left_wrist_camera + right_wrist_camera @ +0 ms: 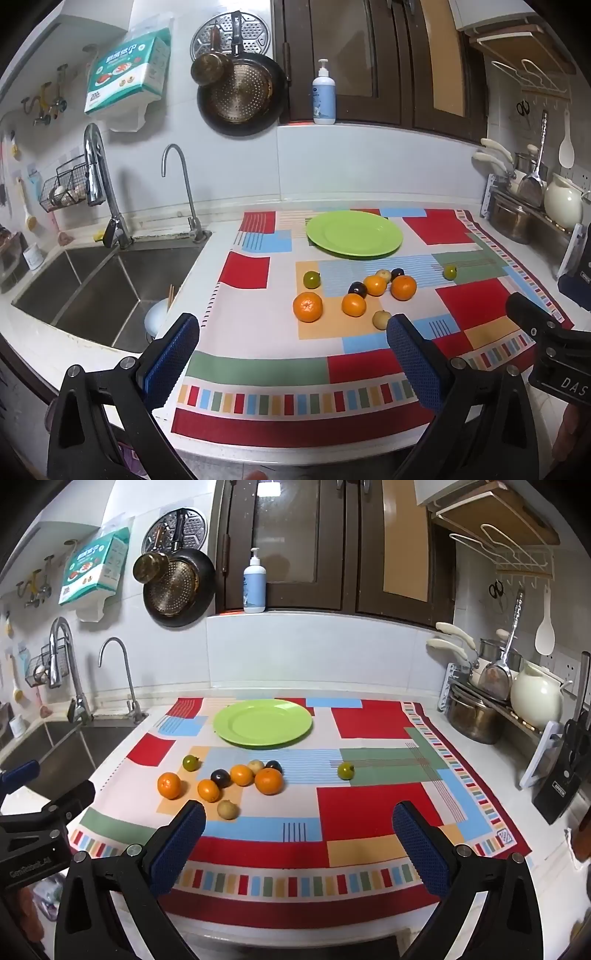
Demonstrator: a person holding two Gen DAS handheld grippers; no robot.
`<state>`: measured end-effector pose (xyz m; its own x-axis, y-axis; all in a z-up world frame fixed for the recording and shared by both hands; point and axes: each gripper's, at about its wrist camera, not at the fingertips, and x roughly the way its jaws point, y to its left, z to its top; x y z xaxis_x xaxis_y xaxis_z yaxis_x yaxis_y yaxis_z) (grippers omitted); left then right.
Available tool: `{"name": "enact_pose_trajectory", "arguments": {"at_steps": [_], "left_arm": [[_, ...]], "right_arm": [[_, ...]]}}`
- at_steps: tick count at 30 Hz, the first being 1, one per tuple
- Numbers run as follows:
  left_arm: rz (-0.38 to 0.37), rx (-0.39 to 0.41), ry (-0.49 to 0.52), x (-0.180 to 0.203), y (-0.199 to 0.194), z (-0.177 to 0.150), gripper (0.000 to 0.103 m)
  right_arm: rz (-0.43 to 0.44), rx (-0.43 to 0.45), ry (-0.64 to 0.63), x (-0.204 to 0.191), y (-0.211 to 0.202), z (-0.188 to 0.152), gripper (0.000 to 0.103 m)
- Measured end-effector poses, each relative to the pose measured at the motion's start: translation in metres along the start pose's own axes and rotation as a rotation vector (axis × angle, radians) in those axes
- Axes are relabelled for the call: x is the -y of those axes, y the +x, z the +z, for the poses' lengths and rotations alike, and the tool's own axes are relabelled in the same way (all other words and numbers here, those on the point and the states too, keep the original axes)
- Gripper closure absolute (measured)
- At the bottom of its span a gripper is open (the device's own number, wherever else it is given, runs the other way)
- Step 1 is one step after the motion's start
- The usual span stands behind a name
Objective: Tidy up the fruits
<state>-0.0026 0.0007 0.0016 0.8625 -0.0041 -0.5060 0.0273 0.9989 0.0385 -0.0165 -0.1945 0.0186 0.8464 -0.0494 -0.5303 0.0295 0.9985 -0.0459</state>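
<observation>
I find both tools idle above the near edge of the patterned cloth (373, 805). The left gripper (293, 332) has its blue pads spread wide, holding nothing; the right gripper (299, 818) is likewise spread and empty.

The green plate (263, 722) sits at 12 o'clock on the cloth, bare. The fruits lie loose on the cloth, near the plate at its 6 o'clock. I count four oranges: the largest pair are the left orange (169, 785) and the right orange (269, 781), glossy and dimpled, with two smaller ones between them. Two dark plums (221, 777) sit among the oranges, touching them. One pale yellow-brown fruit (227, 809) rests nearest the right gripper, at 6 o'clock of the cluster; another shows behind the oranges. A green lime (191, 763) lies at 10 o'clock of the cluster, and a second green lime (345, 770) lies well apart at 3 o'clock.
</observation>
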Motion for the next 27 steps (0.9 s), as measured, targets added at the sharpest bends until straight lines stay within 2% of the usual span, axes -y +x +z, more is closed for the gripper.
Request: {"name": "enact_pose_trajectory", "arguments": {"at_steps": [7,12,27], "left_arm": [[0.001,0.02,0.008,0.0,-0.013,-0.003,0.0],[0.012,0.002,-0.01,-0.009,-0.017,-0.015,0.0],[0.009,0.004,-0.01,-0.011,-0.023,-0.014,0.0]], "right_arm": [[0.001,-0.004,0.003,-0.003,-0.005,0.002,0.001],[0.008,-0.006,-0.008,-0.012,-0.012,0.0,0.001],[0.022,0.026,-0.027,-0.013,-0.023,-0.003,0.001]]}}
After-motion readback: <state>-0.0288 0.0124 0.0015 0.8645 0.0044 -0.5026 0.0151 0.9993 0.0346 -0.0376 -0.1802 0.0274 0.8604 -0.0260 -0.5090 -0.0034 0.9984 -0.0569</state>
